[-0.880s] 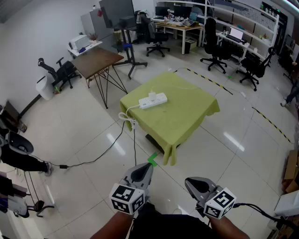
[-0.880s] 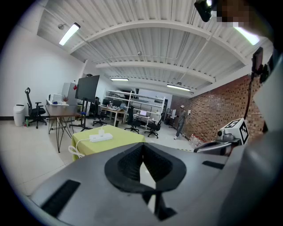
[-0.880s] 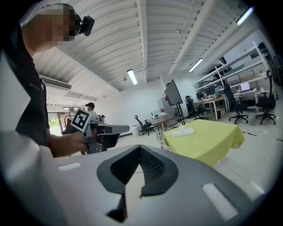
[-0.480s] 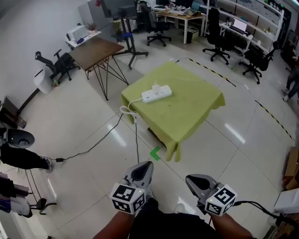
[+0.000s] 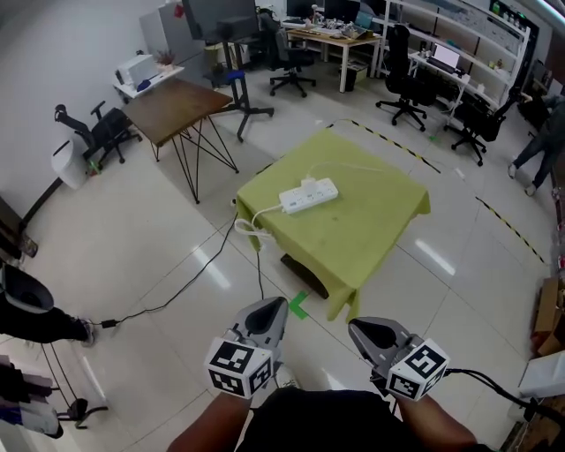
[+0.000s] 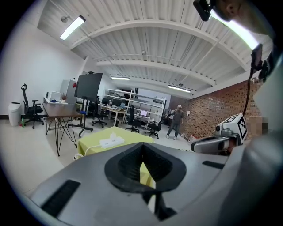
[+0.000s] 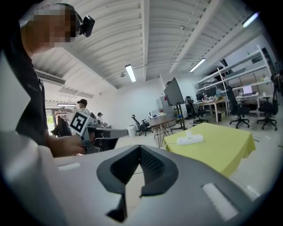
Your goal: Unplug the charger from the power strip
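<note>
A white power strip [image 5: 309,195] lies on a table with a yellow-green cloth [image 5: 362,229], a few steps ahead of me. A white charger [image 5: 308,184] is plugged into its top, and the strip's white cord [image 5: 253,220] hangs off the table's left edge. My left gripper [image 5: 274,306] and right gripper [image 5: 355,326] are side by side low in the head view, far short of the table. Both are shut with nothing in them. The left gripper [image 6: 142,145] view shows the strip [image 6: 110,141] in the distance. So does the right gripper [image 7: 140,148] view, with the strip [image 7: 190,140] at its right.
A brown table on thin metal legs [image 5: 181,101] stands back left, by a screen on a stand [image 5: 221,18]. Office chairs and desks line the back. A black cable [image 5: 177,300] runs over the floor. A green tape mark [image 5: 296,306] lies before the table. A person [image 6: 177,121] stands far off.
The table and power strip have come a little nearer and shifted right in the head view. Both grippers keep their place low in the view and stay shut.
</note>
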A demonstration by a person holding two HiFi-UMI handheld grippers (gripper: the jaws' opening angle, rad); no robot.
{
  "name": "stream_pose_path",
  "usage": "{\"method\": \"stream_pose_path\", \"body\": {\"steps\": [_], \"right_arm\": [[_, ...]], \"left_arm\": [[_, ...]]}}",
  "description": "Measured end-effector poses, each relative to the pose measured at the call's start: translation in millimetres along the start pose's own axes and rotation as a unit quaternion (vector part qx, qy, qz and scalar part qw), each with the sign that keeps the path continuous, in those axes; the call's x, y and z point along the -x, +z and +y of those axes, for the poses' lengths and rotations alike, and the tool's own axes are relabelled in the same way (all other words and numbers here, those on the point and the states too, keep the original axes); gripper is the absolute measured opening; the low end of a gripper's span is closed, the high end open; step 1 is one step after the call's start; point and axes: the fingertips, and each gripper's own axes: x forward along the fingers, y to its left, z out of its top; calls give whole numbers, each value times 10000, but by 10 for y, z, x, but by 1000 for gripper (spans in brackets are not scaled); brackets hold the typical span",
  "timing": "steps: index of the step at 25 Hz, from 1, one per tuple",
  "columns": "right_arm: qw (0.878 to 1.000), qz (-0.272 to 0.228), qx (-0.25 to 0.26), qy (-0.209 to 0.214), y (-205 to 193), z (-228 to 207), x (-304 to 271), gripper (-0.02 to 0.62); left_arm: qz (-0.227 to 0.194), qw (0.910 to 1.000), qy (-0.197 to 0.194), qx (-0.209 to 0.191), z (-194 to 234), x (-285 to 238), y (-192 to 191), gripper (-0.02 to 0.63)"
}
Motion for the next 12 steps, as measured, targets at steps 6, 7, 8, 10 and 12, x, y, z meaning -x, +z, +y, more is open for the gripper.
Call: {"method": "stream_pose_path", "body": {"steps": [6,7,8,10,12], "right_arm": [[10000,17,44,-81,78,85,-458,3],[10000,57,37,-71,80,91,-521,3],[9999,97,37,-58,86,96,-578,3],[9999,149,47,-40,110,79,-680,3],[9998,178,57,-32,145,18,-781,3]], "left_arm": [[85,9998,-147,58,385,65,-47,6],[101,9998,-149,95,440,74,-54,6],[111,9997,-148,131,488,86,-56,6],[123,9997,-159,160,558,96,-51,6],[139,9997,-162,153,627,67,-42,6]]}}
